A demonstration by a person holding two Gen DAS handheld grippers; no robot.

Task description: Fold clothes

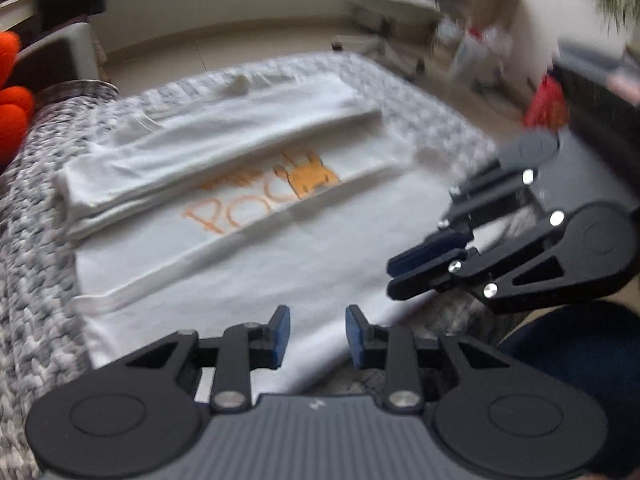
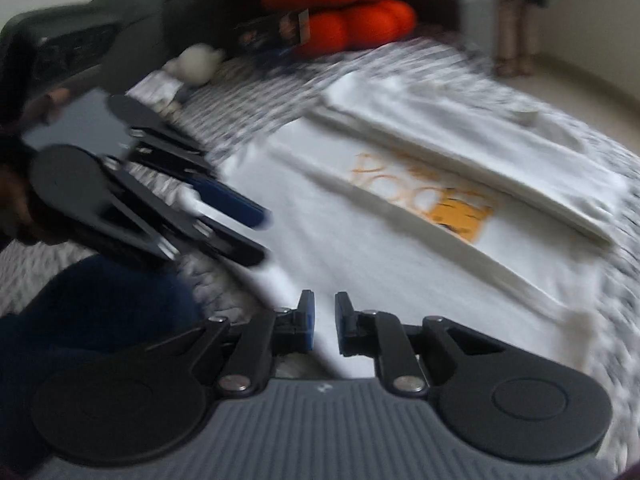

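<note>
Lying half-folded: white T-shirt [image 1: 248, 256], orange print

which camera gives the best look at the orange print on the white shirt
The left wrist view: the orange print on the white shirt shows letters and an animal figure. The right wrist view shows it more blurred.
</note>
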